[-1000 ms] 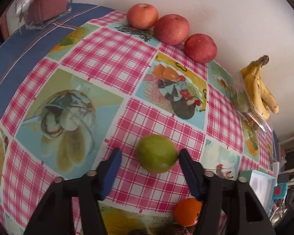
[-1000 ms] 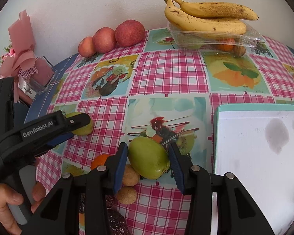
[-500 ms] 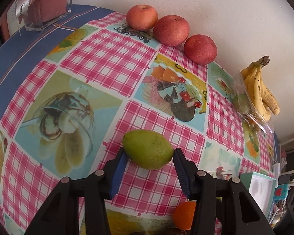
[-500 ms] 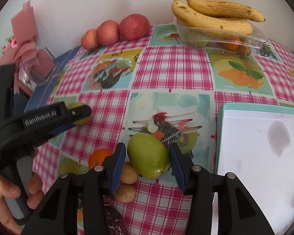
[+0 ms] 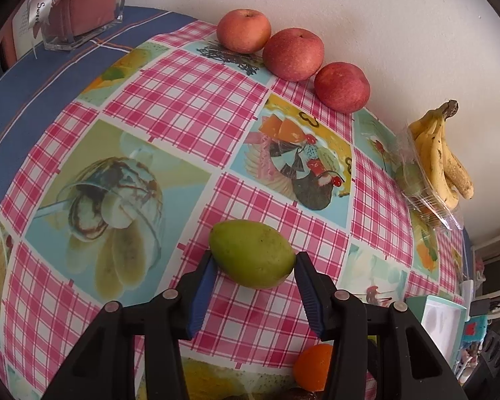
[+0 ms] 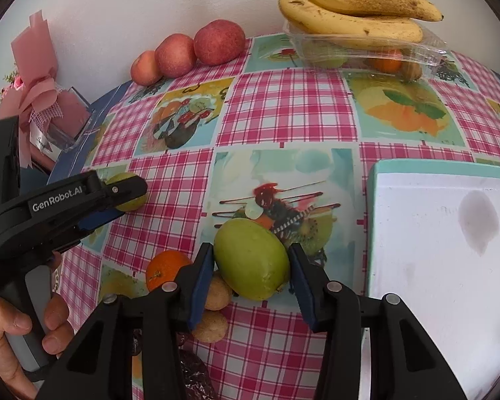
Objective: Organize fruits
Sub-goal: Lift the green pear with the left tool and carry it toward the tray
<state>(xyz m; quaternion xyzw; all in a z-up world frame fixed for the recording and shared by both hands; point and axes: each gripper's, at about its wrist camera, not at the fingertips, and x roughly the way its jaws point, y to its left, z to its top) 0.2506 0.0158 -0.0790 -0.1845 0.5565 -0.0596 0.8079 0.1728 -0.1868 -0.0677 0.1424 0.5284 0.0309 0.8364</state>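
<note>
In the left wrist view a green mango [image 5: 253, 253] sits crosswise between the blue pads of my left gripper [image 5: 253, 268], which is shut on it above the checked tablecloth. The right wrist view shows a second, larger green mango [image 6: 251, 258] pinched in my right gripper [image 6: 251, 271], just above the cloth. From there the left gripper [image 6: 123, 196] appears at the left, held by a hand [image 6: 23, 333], its mango [image 6: 131, 180] partly hidden. Three red apples [image 5: 293, 54] line the wall. Bananas [image 6: 356, 13] lie on a clear plastic box [image 6: 366, 51].
A white tray with a teal rim [image 6: 371, 206] lies at the right. An orange [image 6: 166, 268] and two small brown fruits [image 6: 213, 313] lie left of the right gripper. A pink bouquet in a glass holder [image 6: 43, 100] stands at the far left on the blue cloth.
The left gripper's fingers closed on the green mango and raised it off the cloth. The right gripper kept its hold on the larger mango and shifted slightly.
</note>
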